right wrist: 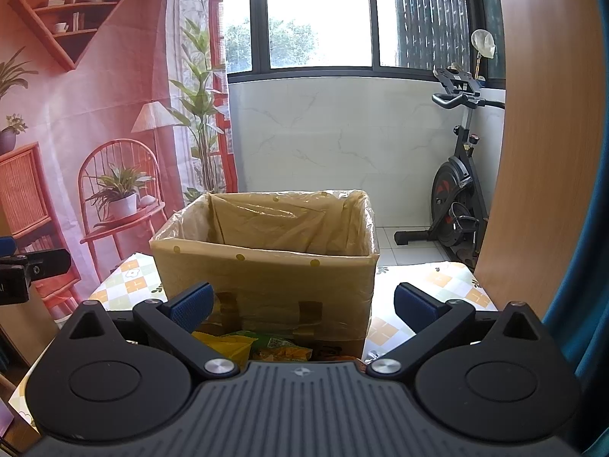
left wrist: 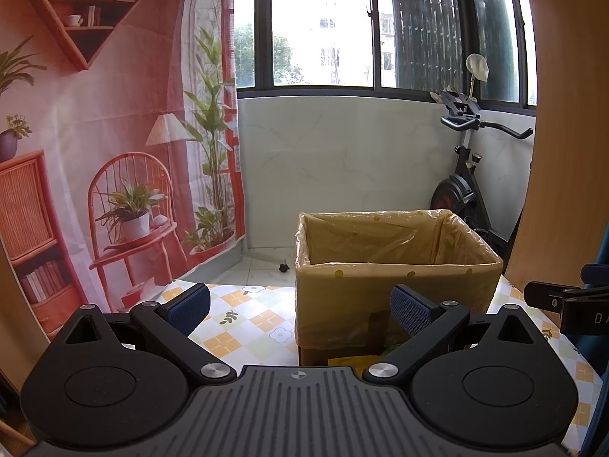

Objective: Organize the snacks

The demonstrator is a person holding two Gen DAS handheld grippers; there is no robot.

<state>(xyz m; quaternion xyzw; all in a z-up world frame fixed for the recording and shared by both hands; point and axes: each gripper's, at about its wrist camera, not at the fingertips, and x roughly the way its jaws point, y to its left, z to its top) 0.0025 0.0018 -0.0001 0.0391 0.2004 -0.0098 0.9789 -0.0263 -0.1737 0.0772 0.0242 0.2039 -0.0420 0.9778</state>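
The left gripper [left wrist: 300,304] sits nearest the lens, its blue-padded fingers spread wide with nothing between them. The right gripper [right wrist: 302,304] is likewise spread apart and empty. Both face a cardboard box [right wrist: 266,274] lined with a clear plastic bag [right wrist: 289,221], standing on a table [left wrist: 247,323] with a checked flower cloth. Snack packets [right wrist: 259,346], yellow and green, lie just before the box, partly hidden by the right gripper. An exercise bike [right wrist: 456,198] stands behind the box, to its right.
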